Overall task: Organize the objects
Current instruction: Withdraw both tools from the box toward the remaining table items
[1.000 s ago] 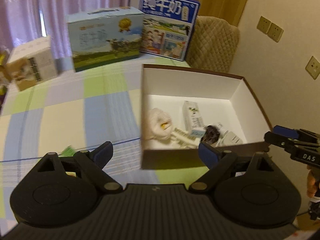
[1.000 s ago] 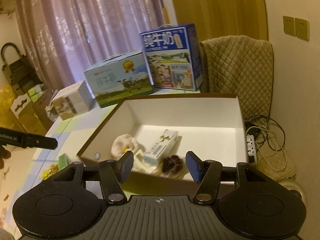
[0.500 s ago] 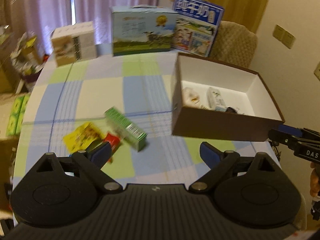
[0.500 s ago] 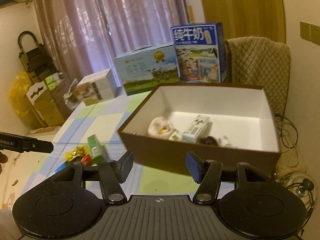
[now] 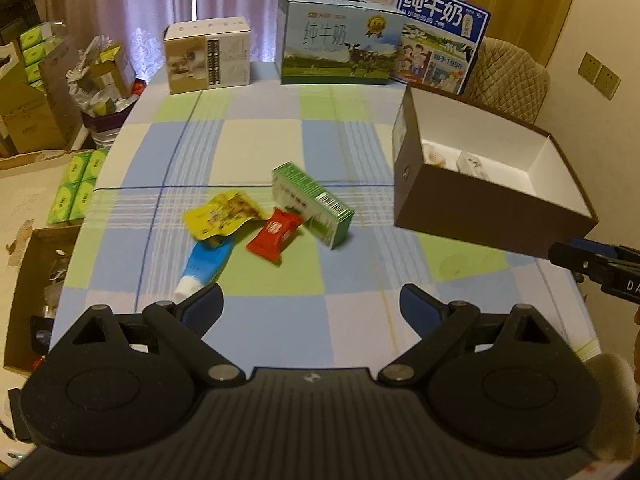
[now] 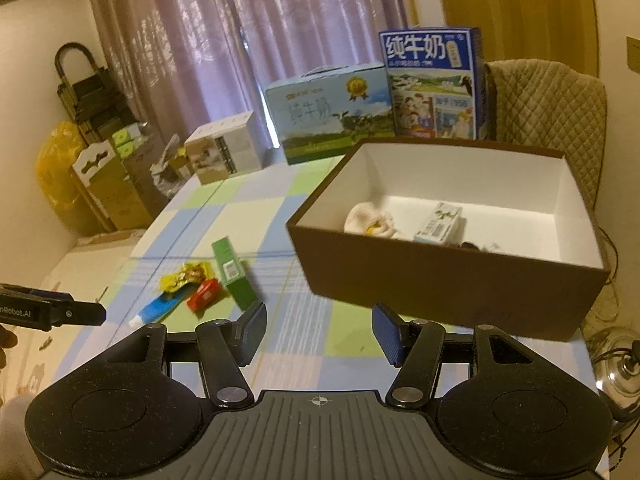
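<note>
- Jaws on both grippers stand spread apart and carry nothing: the left gripper (image 5: 311,300) hovers above the near edge of the counter (image 5: 280,140), and the right gripper (image 6: 319,330) hangs just before the brown box (image 6: 452,280).
- Loose things not yet put away lie in a tight cluster near the middle of the checked cloth: a green carton (image 5: 312,204) on its side, a red packet (image 5: 275,233) touching its near corner, a yellow pouch (image 5: 222,218) just beside that, and a blue tube (image 5: 204,268) poking out from under the pouch toward the left gripper.
- Inside the brown box, on the right of the counter, a cream-coloured bundle (image 6: 370,220), a small milk carton (image 6: 438,224) and something dark already lie; it looks partly filled.
- Step in hand, as I judge it: between picks, choosing the next item from the cluster.
- Next move likely calls for the left gripper to go forward and down, since the tube sits nearest it.
- Overlap is the risk: lifting the tube may drag the pouch along.
- Large milk cases (image 5: 340,52) at the far edge seem to be background.
</note>
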A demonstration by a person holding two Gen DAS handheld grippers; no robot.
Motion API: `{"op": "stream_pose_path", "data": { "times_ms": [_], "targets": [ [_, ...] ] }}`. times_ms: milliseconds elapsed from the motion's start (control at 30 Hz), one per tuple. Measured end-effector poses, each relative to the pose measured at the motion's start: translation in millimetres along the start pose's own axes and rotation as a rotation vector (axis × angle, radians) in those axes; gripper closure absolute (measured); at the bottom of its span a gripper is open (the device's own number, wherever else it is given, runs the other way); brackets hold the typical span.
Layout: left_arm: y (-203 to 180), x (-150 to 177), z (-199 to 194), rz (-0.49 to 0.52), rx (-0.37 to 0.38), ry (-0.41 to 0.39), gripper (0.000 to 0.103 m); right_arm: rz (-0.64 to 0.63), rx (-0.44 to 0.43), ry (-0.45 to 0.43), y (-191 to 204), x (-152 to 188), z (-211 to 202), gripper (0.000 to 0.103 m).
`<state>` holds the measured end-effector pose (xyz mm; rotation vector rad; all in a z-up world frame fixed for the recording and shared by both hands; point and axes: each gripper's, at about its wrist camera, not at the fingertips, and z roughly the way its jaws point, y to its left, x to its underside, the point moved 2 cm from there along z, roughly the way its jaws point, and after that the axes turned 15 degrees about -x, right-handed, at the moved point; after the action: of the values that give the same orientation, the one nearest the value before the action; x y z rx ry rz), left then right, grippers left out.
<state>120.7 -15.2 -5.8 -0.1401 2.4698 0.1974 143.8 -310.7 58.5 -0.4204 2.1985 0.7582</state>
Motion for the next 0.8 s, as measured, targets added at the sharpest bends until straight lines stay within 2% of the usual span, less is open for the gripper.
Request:
{"op": "stream_pose_path", "data": {
  "times_ms": [233,500,700,800],
  "targets": [
    [27.5,16.6,7.5,-0.042,-0.062,0.004,0.01,-0.104,0.009,0.065,25.6,21.3,23.9,0.047],
    [60.6,32.7,44.1,-0.051,-0.158,0.005,0.011,-0.234,-0.033,0.132,54.2,37.7,82.0,0.047],
    [86.9,15.4,86.0,-0.066,-0.2,-0.021,0.011,-0.359,-0.083,0.136,77.3,31.4,140.2,0.047],
    [100.0,1.3,104.2,-0.084,-0.217,-0.004,0.011,-0.428,-0.108,0.151,91.6,29.1,170.3,0.047]
  ]
}}
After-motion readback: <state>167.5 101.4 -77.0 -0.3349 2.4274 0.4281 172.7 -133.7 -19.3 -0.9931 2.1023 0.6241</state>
